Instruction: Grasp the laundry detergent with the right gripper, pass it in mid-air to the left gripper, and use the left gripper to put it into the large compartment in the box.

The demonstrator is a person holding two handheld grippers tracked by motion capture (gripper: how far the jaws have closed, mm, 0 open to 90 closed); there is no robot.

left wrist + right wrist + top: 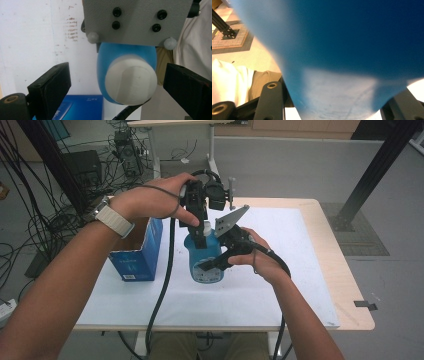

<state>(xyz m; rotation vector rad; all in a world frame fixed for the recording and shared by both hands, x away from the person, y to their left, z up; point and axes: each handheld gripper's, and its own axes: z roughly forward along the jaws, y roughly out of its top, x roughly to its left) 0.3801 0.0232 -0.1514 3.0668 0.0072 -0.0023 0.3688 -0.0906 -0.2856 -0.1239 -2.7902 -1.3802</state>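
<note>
Two bare forearms reach in from the bottom of the high view toward a table (310, 270) covered by a white sheet. At far left on the sheet stands an open blue box (137, 252), just beside the left wrist, which wears a watch (107, 215) with a pale strap. The left hand (155, 200) holds the left gripper (201, 234) pointing down over the top of a blue bottle (205, 260) that stands upright near the middle of the sheet. In the left gripper view its two black jaws are spread wide on either side of the bottle's white cap (131, 83), released and not touching it. A black cable (162, 290) hangs from this gripper down past the table's front edge. To the right, the right hand (260, 255) holds the right gripper (220, 260) against the side of the bottle, with its grey three-cornered plate (231, 220) tilted up beside the left gripper. In the right gripper view the blue bottle wall sits very close and blurred between the two black jaws, which appear clenched around its body. A white shirt shows at the edge of both gripper views.
</note>
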